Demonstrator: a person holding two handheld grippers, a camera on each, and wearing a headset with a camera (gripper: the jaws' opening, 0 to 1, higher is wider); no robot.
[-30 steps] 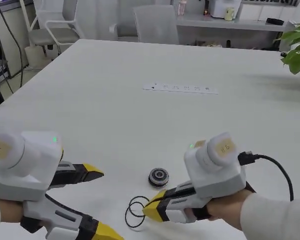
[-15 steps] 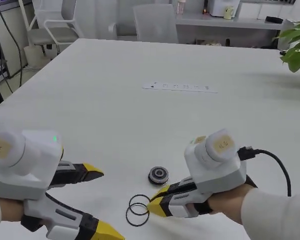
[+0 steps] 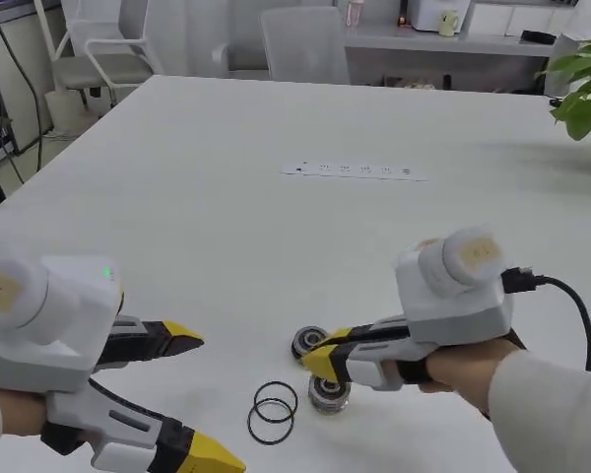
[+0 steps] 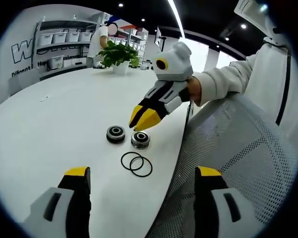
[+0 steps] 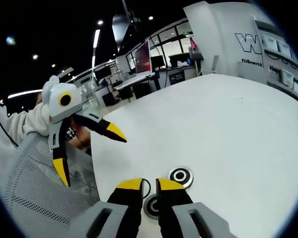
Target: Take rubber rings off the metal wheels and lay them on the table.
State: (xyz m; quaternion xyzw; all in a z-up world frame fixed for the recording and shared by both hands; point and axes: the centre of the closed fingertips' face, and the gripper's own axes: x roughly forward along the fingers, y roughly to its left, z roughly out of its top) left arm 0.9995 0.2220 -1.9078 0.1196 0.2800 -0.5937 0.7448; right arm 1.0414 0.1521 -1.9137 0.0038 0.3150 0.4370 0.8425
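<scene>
Two small metal wheels lie near the table's front edge: one (image 3: 308, 341) farther back, one (image 3: 329, 391) closer, also seen as wheel (image 4: 115, 134) and wheel (image 4: 140, 140). Two thin black rubber rings (image 3: 273, 412) lie overlapping on the table just left of the closer wheel. My right gripper (image 3: 320, 362) hovers just above the wheels, its yellow tips together with nothing between them. In the right gripper view the closer wheel (image 5: 151, 206) is partly hidden behind its jaws. My left gripper (image 3: 197, 399) stands open at the lower left, apart from the rings (image 4: 136, 163).
A white power strip (image 3: 353, 172) lies mid-table. Chairs (image 3: 305, 44) stand at the far edge and a potted plant (image 3: 583, 99) at the right. A mesh chair seat (image 4: 228, 148) sits below the table's near edge.
My right gripper has moved right and slightly up, away from the rings. A second wheel now shows on the table under its tips. The left gripper has stayed put.
</scene>
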